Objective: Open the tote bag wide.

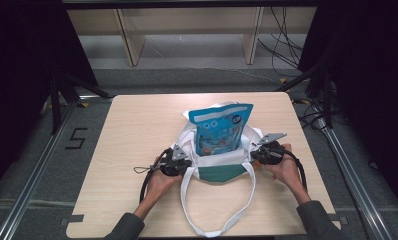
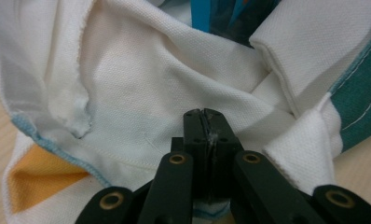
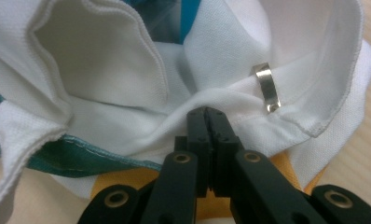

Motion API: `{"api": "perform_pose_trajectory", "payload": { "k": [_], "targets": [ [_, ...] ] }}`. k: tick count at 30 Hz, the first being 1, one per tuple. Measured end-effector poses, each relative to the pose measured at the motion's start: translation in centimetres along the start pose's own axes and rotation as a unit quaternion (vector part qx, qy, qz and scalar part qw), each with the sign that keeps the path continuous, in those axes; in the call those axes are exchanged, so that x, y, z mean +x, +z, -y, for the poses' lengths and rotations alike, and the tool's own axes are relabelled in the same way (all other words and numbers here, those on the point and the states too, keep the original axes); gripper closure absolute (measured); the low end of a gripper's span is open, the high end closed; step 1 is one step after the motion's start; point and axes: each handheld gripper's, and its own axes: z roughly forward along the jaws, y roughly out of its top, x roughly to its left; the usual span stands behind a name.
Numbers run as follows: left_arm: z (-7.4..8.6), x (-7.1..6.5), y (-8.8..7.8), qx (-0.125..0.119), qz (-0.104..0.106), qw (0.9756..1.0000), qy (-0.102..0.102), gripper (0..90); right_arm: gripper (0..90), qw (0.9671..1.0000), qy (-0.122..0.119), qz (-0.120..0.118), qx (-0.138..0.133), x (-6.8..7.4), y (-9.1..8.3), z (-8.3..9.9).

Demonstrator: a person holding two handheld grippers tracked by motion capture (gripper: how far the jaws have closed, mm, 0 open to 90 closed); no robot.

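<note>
A white tote bag (image 1: pixel 222 172) with teal and yellow panels lies in the middle of the table, and a blue snack packet (image 1: pixel 222 127) stands upright in its mouth. My left gripper (image 1: pixel 184 161) is at the bag's left rim. Its jaws (image 2: pixel 204 114) are shut, pinching the white fabric (image 2: pixel 141 79). My right gripper (image 1: pixel 254 152) is at the right rim and is shut (image 3: pixel 206 112) on a bunched fold of the cloth (image 3: pixel 104 56), beside a small metal ring (image 3: pixel 267 87). The packet's blue edge (image 2: pixel 230 18) shows past the fabric.
The bag's long white handle loop (image 1: pixel 217 220) trails toward the near edge of the light wooden table (image 1: pixel 137 130). A wooden shelf frame (image 1: pixel 132 40) stands behind the table. Cables (image 1: pixel 287 45) lie on the floor at the back right, and dark frame rails run along both sides.
</note>
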Motion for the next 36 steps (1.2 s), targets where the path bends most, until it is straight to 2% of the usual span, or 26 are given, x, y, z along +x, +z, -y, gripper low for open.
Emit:
{"api": "perform_pose_trajectory", "payload": {
  "k": [1, 2, 4, 5, 6, 7, 8, 10, 11, 12, 13, 14, 15, 19, 22, 23, 24, 25, 26, 28, 29, 31, 33, 34, 35, 36],
  "targets": [
    [0.0, 0.0, 0.0, 0.000, 0.000, 1.0000, 0.000, 87.7, 89.7, 1.0000, 0.000, 0.000, 0.000, 0.0, 0.0, 0.0],
    [-0.1, 0.5, 0.1, 0.001, -0.009, 0.9999, 0.010, 87.4, 89.8, 0.9999, 0.000, 0.004, -0.010, -0.2, 0.5, -0.3],
    [-0.2, 0.9, 0.2, 0.001, -0.012, 0.9999, 0.011, 87.4, 89.8, 1.0000, -0.003, 0.004, -0.001, -0.2, 0.6, -0.7],
    [-0.2, 1.0, 0.3, 0.000, -0.011, 0.9999, -0.003, 87.4, 89.8, 1.0000, 0.001, 0.009, 0.001, -0.1, 0.8, -0.9],
    [-0.2, 1.0, 0.3, 0.000, -0.011, 0.9999, -0.003, 87.4, 89.8, 1.0000, 0.001, 0.009, 0.001, -0.1, 0.8, -0.9],
    [-0.1, 1.0, 0.5, -0.012, -0.012, 0.9997, -0.017, 87.4, 89.8, 0.9999, -0.008, 0.007, -0.007, -0.3, 1.0, -1.0],
    [-0.3, 1.4, 0.4, 0.001, -0.014, 0.9999, -0.002, 87.4, 89.8, 0.9999, -0.002, 0.010, -0.009, -0.4, 1.2, -1.2],
    [-0.3, 1.4, 0.6, -0.007, -0.017, 0.9998, -0.009, 87.4, 89.8, 0.9999, -0.002, 0.011, -0.011, -0.5, 1.3, -1.3],
    [-0.3, 1.6, 0.5, 0.002, -0.018, 0.9998, -0.005, 86.9, 89.7, 0.9997, -0.011, 0.017, -0.015, -0.6, 1.5, -1.5],
    [-0.3, 1.5, 0.7, -0.009, -0.021, 0.9996, -0.016, 86.9, 89.8, 0.9998, -0.005, 0.013, -0.011, -0.5, 1.5, -1.5],
    [-0.4, 1.8, 0.5, 0.003, -0.019, 0.9998, -0.005, 86.9, 89.7, 0.9998, 0.000, 0.016, -0.011, -0.3, 1.5, -1.5],
    [-0.4, 1.7, 0.7, -0.009, -0.021, 0.9997, -0.013, 86.8, 89.7, 0.9998, 0.009, 0.013, -0.007, -0.2, 1.6, -1.5],
    [-0.3, 1.9, 0.7, -0.004, -0.017, 0.9997, -0.014, 86.6, 89.7, 0.9998, -0.003, 0.016, -0.015, -0.4, 1.6, -1.5],
    [-0.4, 1.9, 0.6, -0.007, -0.023, 0.9996, -0.011, 83.4, 89.0, 0.9996, -0.005, 0.019, -0.021, -0.6, 1.6, -1.5],
    [-0.3, 2.1, 0.5, -0.014, -0.017, 0.9993, -0.028, 78.9, 87.9, 0.9997, -0.007, 0.015, -0.018, -0.8, 1.4, -1.5],
    [-0.3, 2.3, 0.3, -0.012, -0.016, 0.9994, -0.027, 77.3, 87.0, 0.9998, 0.000, 0.009, -0.018, -0.9, 1.4, -1.4],
    [-0.3, 2.3, 0.3, -0.023, -0.020, 0.9989, -0.036, 75.0, 85.4, 0.9993, 0.012, 0.010, -0.034, -0.8, 1.5, -1.3],
    [-0.3, 2.4, 0.2, -0.029, -0.016, 0.9985, -0.044, 73.3, 84.0, 0.9997, 0.015, 0.002, -0.021, -0.9, 1.2, -1.3],
    [-0.3, 2.5, 0.0, -0.031, -0.004, 0.9979, -0.056, 71.6, 83.4, 0.9994, 0.021, -0.001, -0.029, -1.0, 1.2, -1.3],
    [-0.3, 2.7, -0.1, -0.040, 0.001, 0.9965, -0.073, 71.0, 81.0, 0.9987, 0.026, -0.005, -0.044, -1.2, 1.2, -1.2],
    [-0.4, 2.8, -0.3, -0.040, 0.004, 0.9963, -0.075, 70.3, 80.0, 0.9980, 0.050, -0.014, -0.037, -1.0, 1.0, -1.2],
    [-0.5, 2.7, -0.4, -0.040, 0.008, 0.9968, -0.069, 70.0, 78.6, 0.9987, 0.037, -0.010, -0.034, -1.0, 0.9, -1.3],
    [-0.6, 2.7, -0.6, -0.046, 0.008, 0.9962, -0.073, 67.9, 76.8, 0.9986, 0.038, -0.012, -0.034, -0.8, 0.7, -1.4],
    [-0.7, 2.6, -0.7, -0.048, 0.007, 0.9958, -0.077, 66.7, 76.2, 0.9990, 0.026, -0.006, -0.036, -1.0, 0.6, -1.4],
    [-0.8, 2.8, -0.9, -0.041, 0.012, 0.9967, -0.068, 66.7, 74.9, 0.9983, 0.042, -0.008, -0.040, -0.6, 0.5, -1.4],
    [-0.8, 2.7, -0.9, -0.047, 0.007, 0.9964, -0.070, 66.1, 74.1, 0.9985, 0.028, -0.005, -0.046, -0.9, 0.4, -1.5]
  ]
}}
